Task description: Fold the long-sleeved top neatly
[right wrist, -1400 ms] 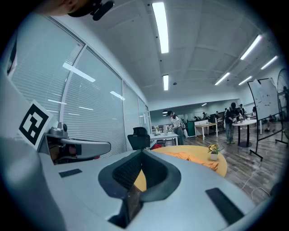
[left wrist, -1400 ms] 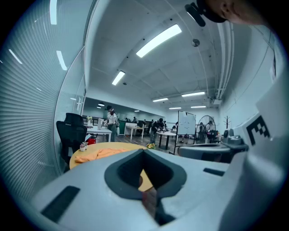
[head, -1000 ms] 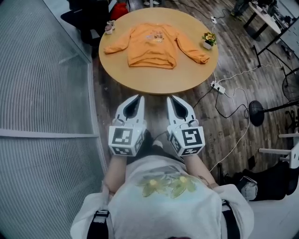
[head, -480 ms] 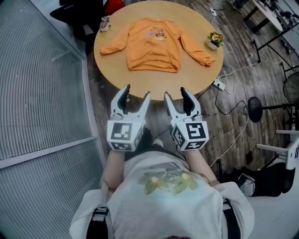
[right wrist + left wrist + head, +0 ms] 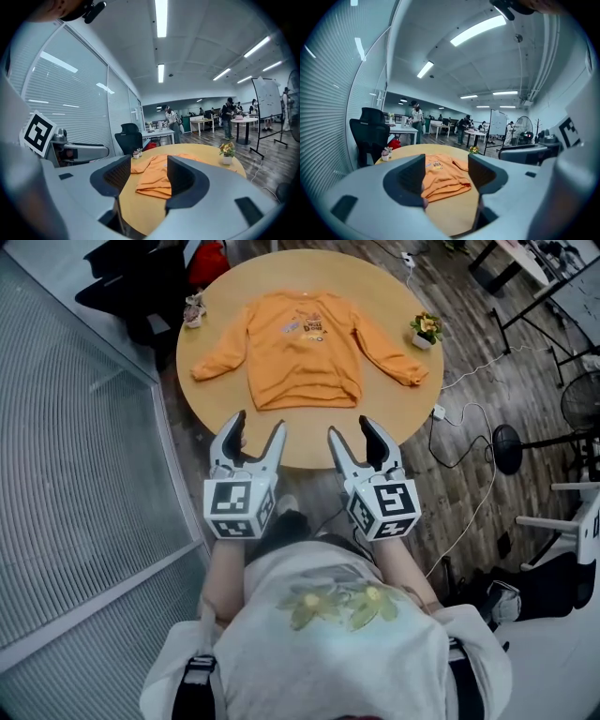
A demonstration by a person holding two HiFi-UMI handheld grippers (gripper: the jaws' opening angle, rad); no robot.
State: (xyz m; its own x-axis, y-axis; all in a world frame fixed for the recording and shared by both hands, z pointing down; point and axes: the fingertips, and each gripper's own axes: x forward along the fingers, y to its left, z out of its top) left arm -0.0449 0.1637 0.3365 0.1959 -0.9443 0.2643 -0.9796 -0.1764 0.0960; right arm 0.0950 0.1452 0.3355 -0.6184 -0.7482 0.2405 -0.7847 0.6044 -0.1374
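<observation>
An orange long-sleeved top (image 5: pixel 305 348) lies flat, front up, on a round wooden table (image 5: pixel 384 409), sleeves spread to both sides. My left gripper (image 5: pixel 256 432) hangs over the table's near edge, short of the top's hem. Beside it my right gripper (image 5: pixel 352 435) hangs at the same edge. Both pairs of jaws have just been opening and now stand wide, with nothing between them. The left gripper view frames the top (image 5: pixel 443 176) between that gripper's (image 5: pixel 446 177) jaws, well ahead of them. In the right gripper view the top (image 5: pixel 154 180) also lies beyond the gripper (image 5: pixel 147 179).
A small pot of yellow flowers (image 5: pixel 427 329) stands at the table's right rim, a smaller pot (image 5: pixel 194 310) at its left rim. A black office chair (image 5: pixel 141 287) stands behind the table. A glass wall with blinds (image 5: pixel 84 456) runs along the left. Cables and a power strip (image 5: pixel 438 413) lie on the floor.
Both grippers went from shut to wide open and moved forward to the table's near edge. The table and top now sit closer in the head view.
</observation>
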